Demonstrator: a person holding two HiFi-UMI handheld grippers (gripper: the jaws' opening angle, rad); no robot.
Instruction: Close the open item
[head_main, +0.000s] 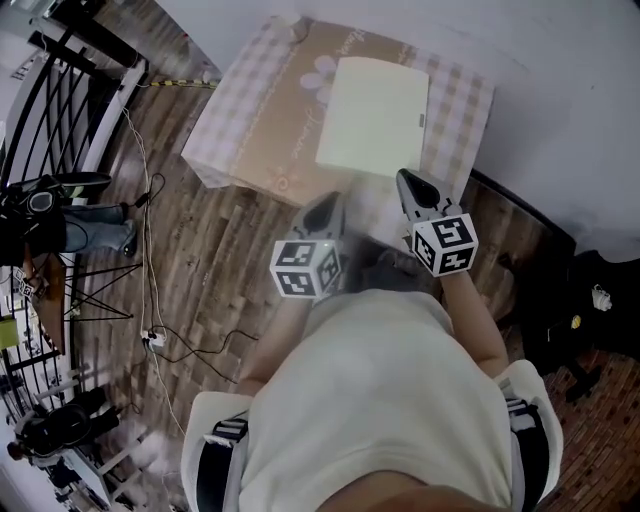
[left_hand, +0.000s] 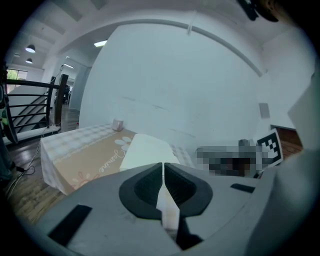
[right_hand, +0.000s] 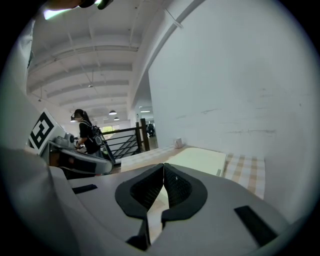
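Looking down, I see the pale cream item (head_main: 372, 115) lying flat on the cloth-covered desk (head_main: 240, 120), at about 12 o'clock from both of my grippers and well apart from them. It reads as one flat slab, with no raised lid or flap that I can make out.

My left gripper (head_main: 322, 212) has its jaws pressed together on nothing, and my right gripper (head_main: 412, 185) is likewise pinched shut and empty. Both hang close to my body.

The main risk, as I judge it, is working on the wrong edge. I cannot see a hinge or spine, so a push could shove the whole item across the cloth toward the wall at 12 o'clock rather than fold anything down. The cloth looks loose, so it could bunch or drag under a sideways nudge. Coming in with shut jaws also leaves me only a poke, which could tip a light cover the wrong way.

My right gripper covers the item's near corner at 6 o'clock. A small tag on its 3 o'clock edge is too small to read. What the item actually is, I cannot tell.
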